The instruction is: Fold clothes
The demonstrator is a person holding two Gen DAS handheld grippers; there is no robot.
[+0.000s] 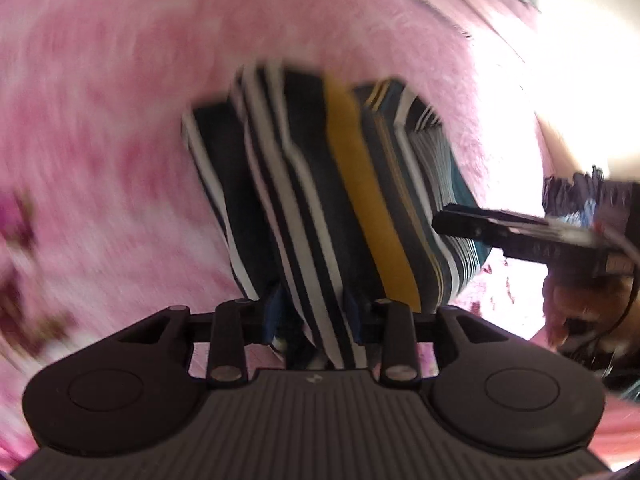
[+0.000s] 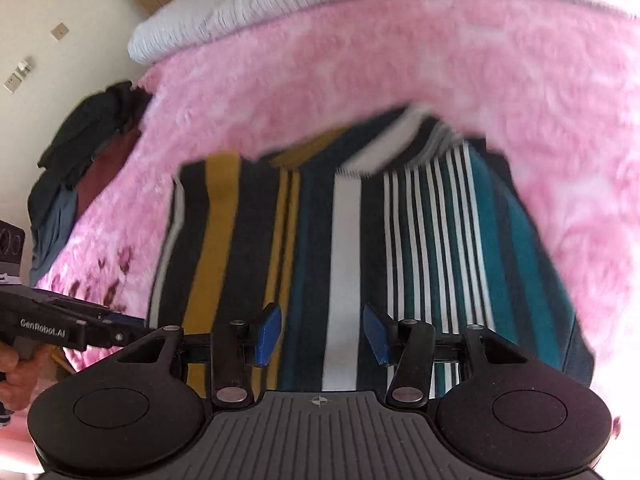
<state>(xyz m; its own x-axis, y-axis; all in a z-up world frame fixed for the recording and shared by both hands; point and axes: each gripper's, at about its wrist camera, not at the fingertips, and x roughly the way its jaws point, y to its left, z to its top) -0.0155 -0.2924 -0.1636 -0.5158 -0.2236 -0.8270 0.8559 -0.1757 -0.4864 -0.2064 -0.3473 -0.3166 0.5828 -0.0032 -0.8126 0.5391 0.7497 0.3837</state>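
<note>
A striped garment [image 1: 360, 184] in dark blue, white, mustard and teal lies folded on a fluffy pink blanket [image 1: 120, 120]. Its near edge rises between the blue pads of my left gripper [image 1: 313, 312], which is shut on the fabric. In the right wrist view the same garment [image 2: 348, 220] spreads flat below my right gripper [image 2: 323, 332]. That gripper's blue pads stand apart with nothing pinched between them. The right gripper [image 1: 456, 224] reaches in over the garment's right edge in the left wrist view. At the garment's left side is the left gripper [image 2: 132, 328].
The pink blanket [image 2: 360, 60] covers a bed. A pile of dark clothes [image 2: 80, 140] hangs at its left edge, and white bedding [image 2: 240, 4] lies at the far end. A person's hand [image 2: 12, 380] holds the left gripper. Bright light washes out the right side.
</note>
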